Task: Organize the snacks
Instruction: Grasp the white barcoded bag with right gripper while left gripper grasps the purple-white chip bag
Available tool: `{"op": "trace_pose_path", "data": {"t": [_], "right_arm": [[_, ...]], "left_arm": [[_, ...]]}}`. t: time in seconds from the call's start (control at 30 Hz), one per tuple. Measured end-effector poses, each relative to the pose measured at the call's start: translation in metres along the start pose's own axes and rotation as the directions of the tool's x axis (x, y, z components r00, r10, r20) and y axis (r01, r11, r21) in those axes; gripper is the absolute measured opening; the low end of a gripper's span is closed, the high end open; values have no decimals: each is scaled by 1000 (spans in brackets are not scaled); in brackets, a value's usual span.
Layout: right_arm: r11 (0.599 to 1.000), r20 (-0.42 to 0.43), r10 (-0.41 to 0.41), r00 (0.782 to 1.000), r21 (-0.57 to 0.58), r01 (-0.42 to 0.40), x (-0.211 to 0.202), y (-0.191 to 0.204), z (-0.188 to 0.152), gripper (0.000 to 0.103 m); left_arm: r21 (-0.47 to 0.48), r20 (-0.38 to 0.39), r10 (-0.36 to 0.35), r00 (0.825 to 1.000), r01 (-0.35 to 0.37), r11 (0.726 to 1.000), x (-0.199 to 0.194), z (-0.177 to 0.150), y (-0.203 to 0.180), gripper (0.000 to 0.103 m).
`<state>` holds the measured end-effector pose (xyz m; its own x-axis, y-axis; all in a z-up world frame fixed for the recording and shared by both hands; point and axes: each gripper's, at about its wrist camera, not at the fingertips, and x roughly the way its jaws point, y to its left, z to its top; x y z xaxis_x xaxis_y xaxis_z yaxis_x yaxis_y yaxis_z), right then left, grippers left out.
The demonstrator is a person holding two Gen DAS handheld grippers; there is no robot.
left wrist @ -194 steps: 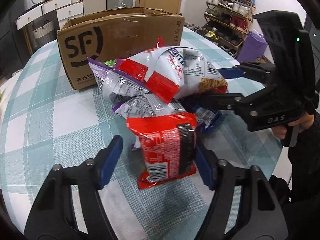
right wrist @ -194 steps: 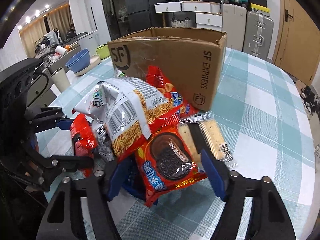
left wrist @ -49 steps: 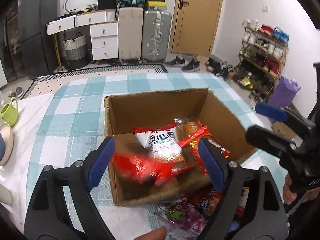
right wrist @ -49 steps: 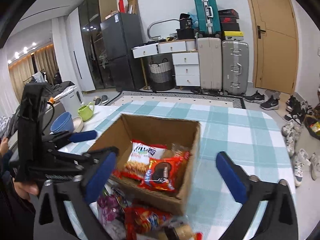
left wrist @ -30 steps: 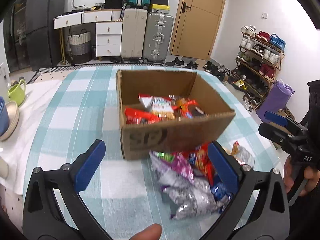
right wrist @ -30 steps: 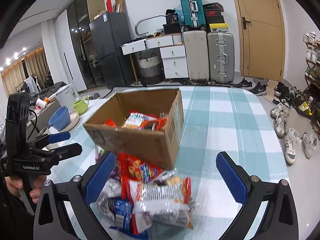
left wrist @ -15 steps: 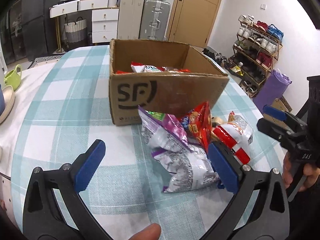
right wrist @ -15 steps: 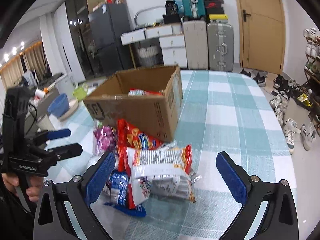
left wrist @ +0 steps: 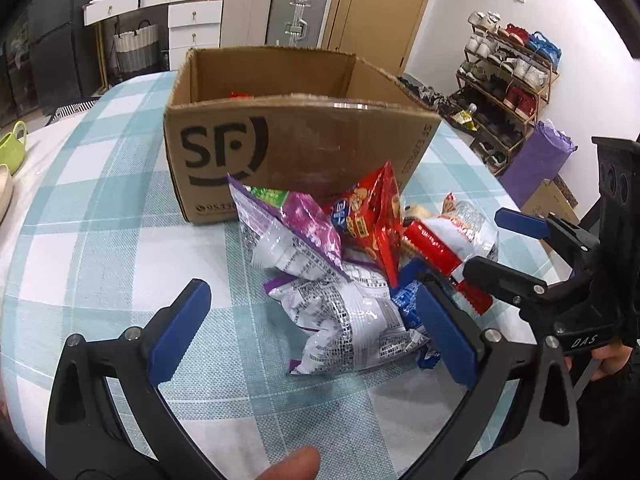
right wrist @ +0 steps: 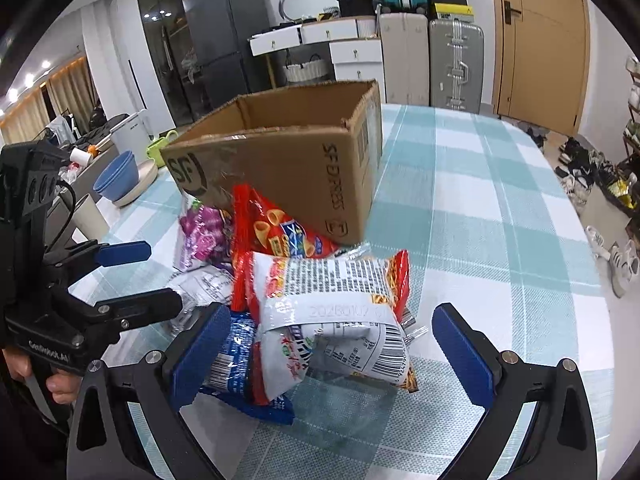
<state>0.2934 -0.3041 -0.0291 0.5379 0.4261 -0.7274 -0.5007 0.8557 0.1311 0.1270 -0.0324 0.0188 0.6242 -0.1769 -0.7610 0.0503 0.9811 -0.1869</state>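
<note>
Both grippers have come down from above the cardboard box [left wrist: 296,136] to the snack pile [left wrist: 344,256] in front of it. The left gripper [left wrist: 312,328] and right gripper [right wrist: 328,354] both have wide, empty fingers, so I judge the next grasp is near

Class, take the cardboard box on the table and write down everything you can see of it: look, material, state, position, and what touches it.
The cardboard box is brown corrugated card, printed in black with a large SF logo on one side and SF EXPRESS on another. It stands upright on the checked tablecloth, top open, shiny tape along its front rim. A sliver of red packaging shows inside. A red snack bag and a purple one appear to lean against its front; neither gripper touches it.
</note>
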Motion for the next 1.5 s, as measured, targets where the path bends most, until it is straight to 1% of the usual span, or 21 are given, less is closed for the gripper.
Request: {"op": "trace_pose_path", "data": {"t": [0.13, 0.3, 0.43, 0.5, 0.57, 0.63, 0.7, 0.73, 0.8, 0.83, 0.87, 0.9, 0.93, 1.0, 1.03, 1.07, 1.1, 1.17, 1.27, 1.5], "right_arm": [[999, -28, 13, 1000, 37, -12, 11, -7, -2, 102], [997, -40, 29, 999, 73, -26, 16, -14, -3, 102], [996, -26, 50, 998, 78, -48, 15, -14, -3, 101], [996, -25, 56, 998, 70, -54, 15, -13, -3, 95], [996, -30, 60, 998, 61, -58, 14, -10, -4, 85], [997, -29, 55, 998, 50, -54, 14, -8, -4, 82], [998, -30, 61, 998, 38, -60, 12, -6, -4, 77], [998, -28, 60, 998, 33, -59, 12, -5, -4, 76], [998, -16, 58, 998, 23, -57, 10, -4, -4, 73], [998, -10, 59, 998, 18, -58, 8, -4, -4, 73], [998, -2, 59, 998, 13, -59, 7, -3, -4, 73], [998, 7, 60, 998, 8, -60, 5, -3, -4, 72], [998, 14, 60, 998, 5, -60, 3, -2, -4, 72], [998, 27, 62, 998, 2, -62, 0, -2, -3, 72], [998, 32, 61, 998, 1, -61, -1, -1, -2, 72], [998, 42, 60, 997, 1, -60, -3, -2, -1, 72], [998, 48, 62, 997, 1, -62, -5, -2, -1, 72], [998, 57, 62, 996, 4, -62, -8, -3, 0, 72], [998, 68, 61, 996, 10, -61, -11, -5, 1, 72], [998, 105, 68, 992, 0, -68, -21, -2, 2, 72]], "left_arm": [[-5, -32, -3, 999, 3, 1000, 12, -4, -2, 102], [-2, -64, -9, 998, 8, 1000, 25, -5, -7, 102], [-21, -83, -14, 996, 13, 1000, 35, -5, -9, 102], [-34, -90, -16, 996, 13, 999, 39, -5, -8, 102], [-55, -95, -26, 995, 21, 998, 42, -5, -5, 102], [-75, -100, -40, 994, 33, 997, 45, -4, -3, 102], [-87, -103, -50, 993, 42, 995, 48, -3, -2, 102], [-89, -103, -52, 993, 43, 995, 48, -3, 0, 102], [-95, -106, -71, 992, 61, 994, 50, -1, 0, 98], [-98, -108, -86, 990, 76, 992, 50, -2, 1, 92], [-100, -109, -111, 988, 101, 990, 51, 0, 1, 82], [-101, -113, -134, 985, 123, 987, 51, 1, 0, 78], [-101, -118, -152, 981, 140, 985, 52, 2, -1, 71], [-92, -116, -150, 982, 140, 986, 54, 5, -4, 68], [-89, -115, -150, 982, 140, 986, 53, 3, -6, 65], [-91, -119, -165, 979, 155, 984, 55, 4, -6, 57], [-96, -117, -170, 978, 159, 983, 55, 5, -6, 57], [-93, -111, -170, 979, 160, 983, 55, 5, -7, 53], [-87, -102, -168, 981, 159, 983, 53, 6, -7, 51], [-74, -82, -168, 982, 162, 984, 38, 3, -10, 50]]}}
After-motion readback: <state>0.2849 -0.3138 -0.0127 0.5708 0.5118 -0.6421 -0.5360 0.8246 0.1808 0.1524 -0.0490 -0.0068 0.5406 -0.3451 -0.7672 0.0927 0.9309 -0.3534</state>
